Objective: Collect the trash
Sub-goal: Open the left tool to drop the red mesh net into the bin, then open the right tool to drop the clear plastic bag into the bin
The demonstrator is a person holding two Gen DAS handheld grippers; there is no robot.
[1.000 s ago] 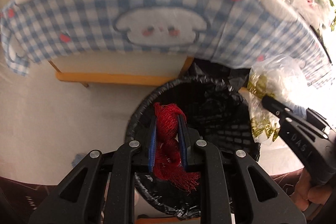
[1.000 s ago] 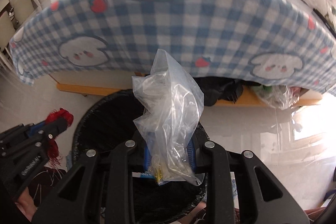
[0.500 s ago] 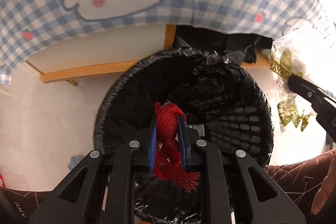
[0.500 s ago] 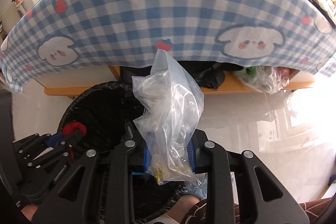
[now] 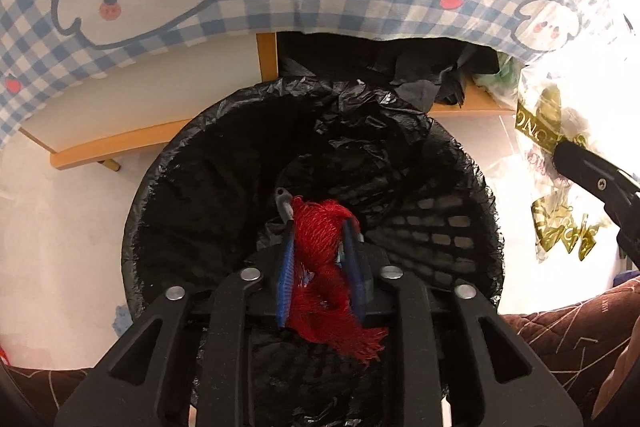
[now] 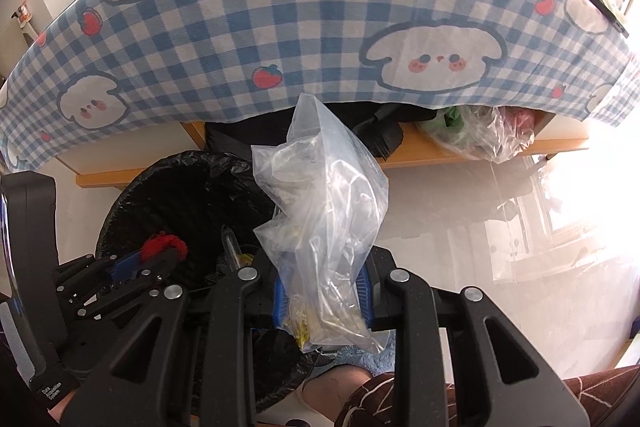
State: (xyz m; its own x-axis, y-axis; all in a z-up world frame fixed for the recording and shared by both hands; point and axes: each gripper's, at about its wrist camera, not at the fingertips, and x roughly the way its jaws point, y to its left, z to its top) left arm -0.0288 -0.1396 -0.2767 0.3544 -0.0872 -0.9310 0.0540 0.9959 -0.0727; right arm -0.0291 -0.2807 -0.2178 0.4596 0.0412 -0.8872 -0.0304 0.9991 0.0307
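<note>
My left gripper (image 5: pixel 320 247) is shut on a bunched red mesh net (image 5: pixel 326 267) and holds it over the open mouth of a trash bin (image 5: pixel 192 163) lined with a black bag. A small grey piece sticks out at the net's top. My right gripper (image 6: pixel 324 291) is shut on a crumpled clear plastic bag (image 6: pixel 332 203) with gold print, held just right of the bin (image 6: pixel 160 187). In the right wrist view the left gripper (image 6: pixel 160 253) with the red net hangs over the bin. In the left wrist view the clear bag (image 5: pixel 556 155) is at the right.
A table draped with a blue checked cloth (image 6: pixel 320 7) stands behind the bin, with a wooden shelf (image 6: pixel 440 151) under it holding black and clear bags. A person's knees in brown trousers (image 5: pixel 568 323) are at the lower edge. The floor (image 6: pixel 500 227) at right is glossy white.
Both grippers have moved down and closer to the bin. The left one now hangs over its mouth, jaws slightly wider around the red net. The right still holds the clear bag.
</note>
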